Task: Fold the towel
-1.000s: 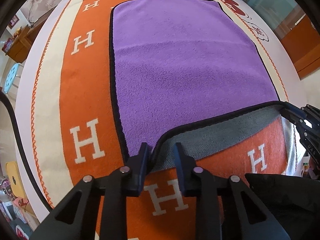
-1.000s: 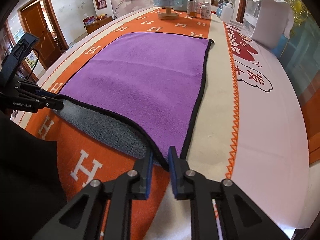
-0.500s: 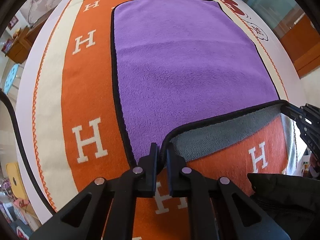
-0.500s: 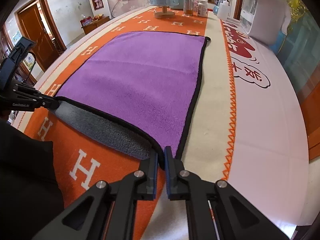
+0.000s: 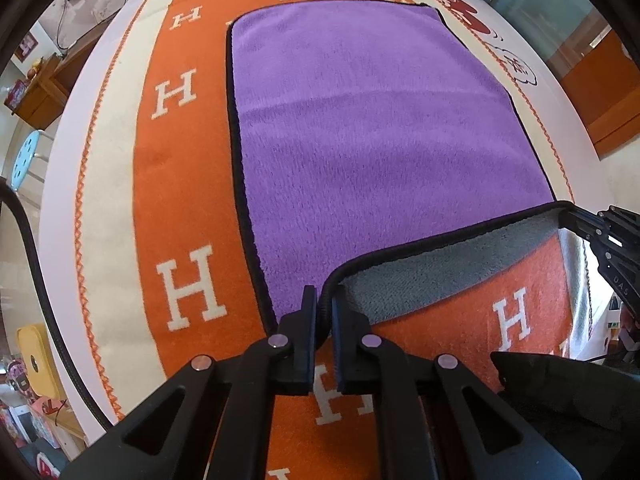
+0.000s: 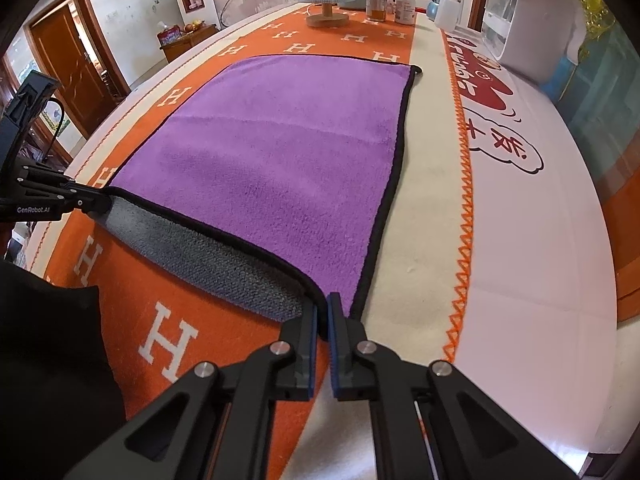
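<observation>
A purple towel (image 5: pixel 372 128) with a black hem and a grey underside lies on the orange cloth. Its near edge is lifted, so the grey underside (image 5: pixel 436 272) shows. My left gripper (image 5: pixel 323 300) is shut on the towel's near left corner. My right gripper (image 6: pixel 322 304) is shut on the near right corner of the towel (image 6: pixel 280 152). Each gripper shows in the other's view: the right one (image 5: pixel 576 220) at the far right, the left one (image 6: pixel 92 202) at the far left, both holding the raised hem.
An orange tablecloth (image 5: pixel 184 216) with white H letters covers the table. At the far end stand a wooden-based stand (image 6: pixel 326 20), jars (image 6: pixel 376 2) and a white appliance (image 6: pixel 524 28). A cream border (image 6: pixel 424 216) and white surface (image 6: pixel 540 240) lie to the right.
Both grippers closed on the towel's near corners and have lifted the near edge a little higher. The left gripper was open a second ago.
</observation>
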